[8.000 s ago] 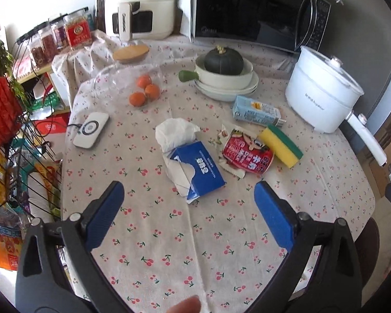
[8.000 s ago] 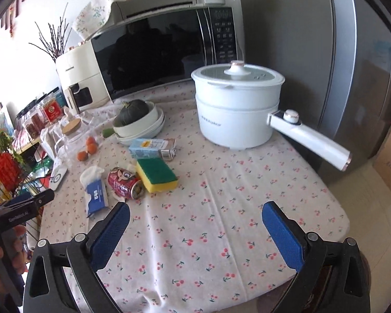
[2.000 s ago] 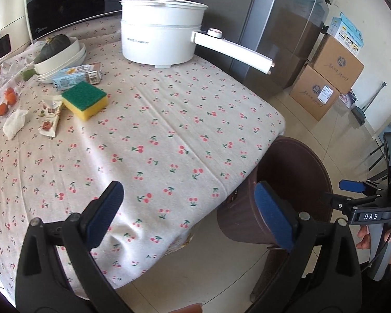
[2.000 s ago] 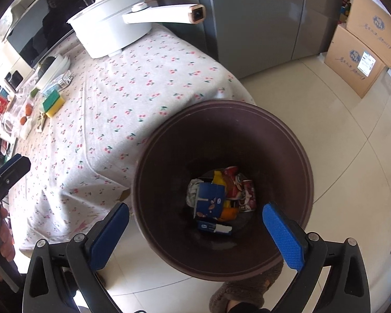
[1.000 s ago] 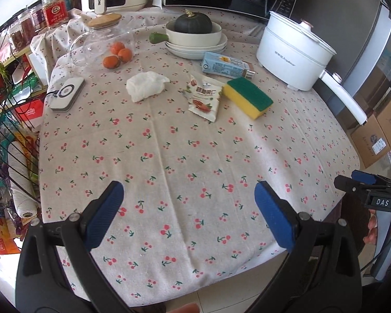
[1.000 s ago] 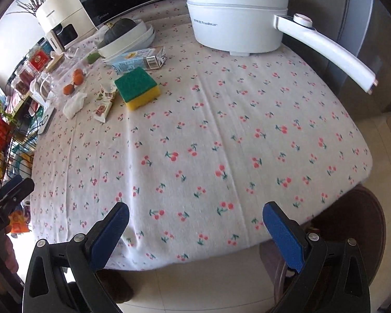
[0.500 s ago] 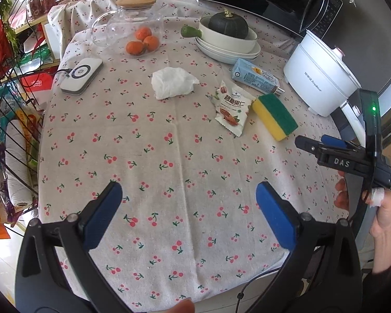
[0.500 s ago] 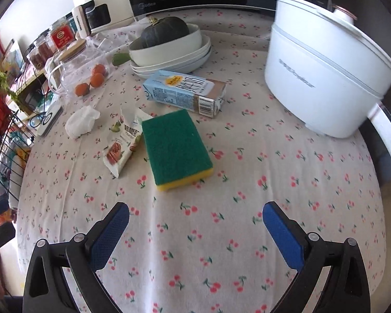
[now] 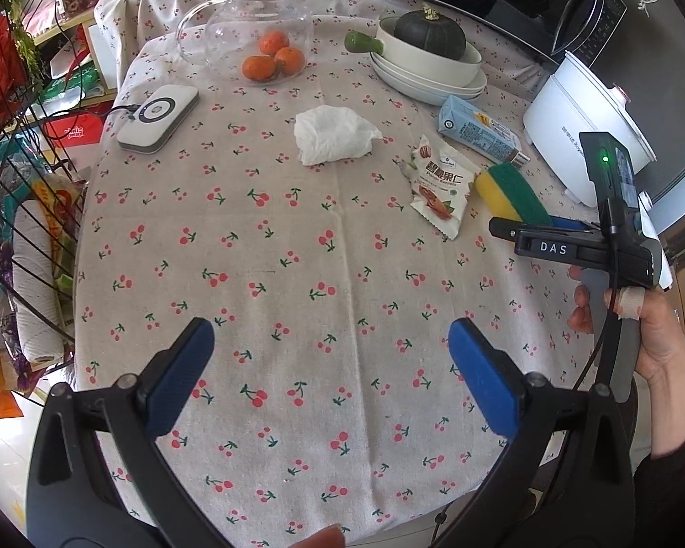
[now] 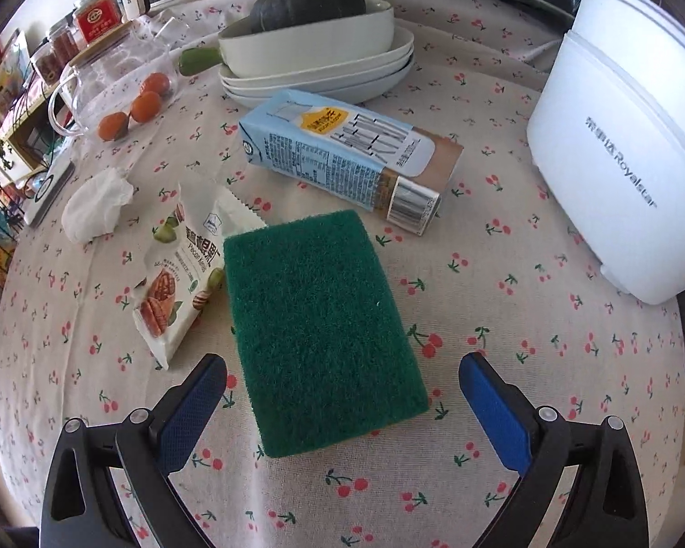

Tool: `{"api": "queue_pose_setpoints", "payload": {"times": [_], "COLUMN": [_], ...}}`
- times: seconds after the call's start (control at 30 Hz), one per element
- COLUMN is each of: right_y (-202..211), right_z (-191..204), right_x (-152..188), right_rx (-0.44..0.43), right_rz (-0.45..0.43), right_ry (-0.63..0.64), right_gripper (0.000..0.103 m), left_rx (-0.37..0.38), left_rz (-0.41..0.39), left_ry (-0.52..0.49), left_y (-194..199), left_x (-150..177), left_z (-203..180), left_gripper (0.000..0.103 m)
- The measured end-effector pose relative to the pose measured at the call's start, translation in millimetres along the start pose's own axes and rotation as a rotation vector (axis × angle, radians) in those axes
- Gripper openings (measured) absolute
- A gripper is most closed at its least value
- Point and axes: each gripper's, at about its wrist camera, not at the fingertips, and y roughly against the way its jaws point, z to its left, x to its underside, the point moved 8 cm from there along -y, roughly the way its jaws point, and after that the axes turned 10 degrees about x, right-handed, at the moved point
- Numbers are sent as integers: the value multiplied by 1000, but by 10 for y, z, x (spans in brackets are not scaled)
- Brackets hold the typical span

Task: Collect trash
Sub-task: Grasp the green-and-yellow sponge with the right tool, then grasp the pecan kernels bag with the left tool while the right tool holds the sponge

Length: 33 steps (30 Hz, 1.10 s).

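- Green sponge point(image 10: 315, 324) sits between my right tool's point(image 10: 342, 392) released fingers, not touching.
- Nut wrapper point(image 10: 178, 274) beside it, tissue point(image 10: 97, 205) and milk carton point(image 10: 342, 160) nearer the worktop's far edge.
- My left tool point(image 9: 333, 365) released, empty, over the near edge.

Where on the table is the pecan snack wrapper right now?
In the right wrist view the pecan snack wrapper lies flat left of the green sponge, its edge touching it, with the crumpled tissue farther left.
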Motion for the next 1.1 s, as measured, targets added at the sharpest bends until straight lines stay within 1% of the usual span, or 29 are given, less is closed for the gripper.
{"api": "queue_pose_setpoints", "payload": {"times": [0.03, 0.13, 0.17, 0.2, 0.23, 0.27, 0.3, 0.47, 0.6, 0.73, 0.9, 1.0, 1.1], "right_y": [-33, -40, -37, -26, -8, 16, 43, 306, 605, 948, 1345, 1487, 1557], "right_z": [14, 16, 22, 28, 32, 34, 43, 20, -62, -184, -373, -506, -632], "right_x": [18, 22, 14, 7, 0, -5, -5, 24, 171, 445, 932, 1210, 1380], "right_rx": [-8, 16, 15, 15, 18, 14, 5, 5, 16, 22, 20, 25, -1], "right_rz": [19, 16, 13, 6, 0, -5, -11, -82, -112, -126, -132, -129, -137], "right_ry": [-2, 7, 6, 7, 9, 9, 8, -13, -19, -32, -76, -108, -146], "right_gripper": [97, 94, 90, 82, 78, 68, 66, 62, 62, 62, 62, 62, 62], "left_rx": [1, 5, 7, 10, 12, 14, 13, 15, 16, 33, 45, 76, 91], "left_rz": [0, -1, -1, -1, -2, -2, -3, -2, -9, -3, 12, 26, 38], "left_ry": [-2, -7, -8, -9, -9, -12, -14, -7, -16, -37, -95, -104, -134], "left_y": [3, 17, 24, 30, 36, 40, 42, 54, 71, 55, -40, -174, -354], "left_x": [3, 14, 17, 19, 20, 22, 22, 30, 23, 30, 2, -71, -167], "left_z": [-5, -25, -29, -33, -34, -36, -29, 32, 34, -13, -110, -178, -290], "left_gripper": [102, 102, 102, 102, 102, 102, 102, 102, 102, 102, 102, 102, 102]}}
